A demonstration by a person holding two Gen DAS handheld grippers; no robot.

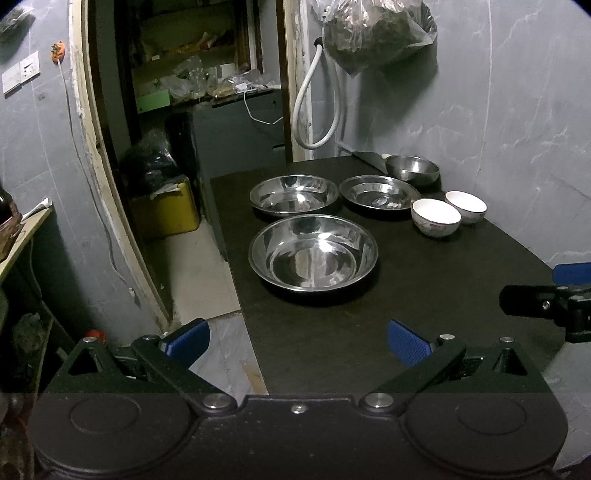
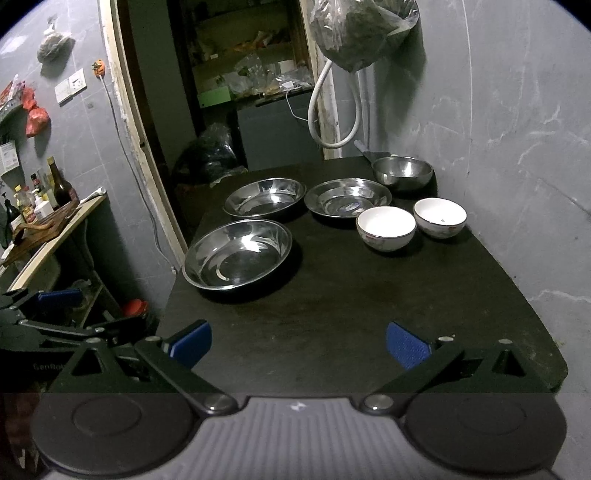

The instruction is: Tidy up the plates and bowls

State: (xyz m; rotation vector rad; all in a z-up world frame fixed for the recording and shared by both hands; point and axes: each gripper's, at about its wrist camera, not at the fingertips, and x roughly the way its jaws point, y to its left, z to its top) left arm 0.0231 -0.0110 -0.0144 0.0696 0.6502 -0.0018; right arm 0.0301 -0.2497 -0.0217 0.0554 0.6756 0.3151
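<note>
Looked like a cramped home kitchen. Grey marbled wall tiles (image 2: 498,147) all around, a dark table (image 2: 332,295) set with steel plates (image 2: 238,253) and white china bowls (image 2: 386,227). Sauce and oil bottles (image 2: 59,188) crowded on a wooden side shelf (image 2: 55,236) at the left (labels too small to read). Bagged dried goods (image 2: 362,29) hung from the wall, a white hose (image 2: 332,110) looped below. Through the doorway (image 1: 110,184), cluttered pantry shelves (image 1: 192,74) and a yellow bin (image 1: 166,210) on the floor.

A dark table (image 2: 332,302) carries 3 steel plates (image 2: 238,254), 1 steel bowl (image 2: 402,170), 2 white bowls (image 2: 386,228).
</note>
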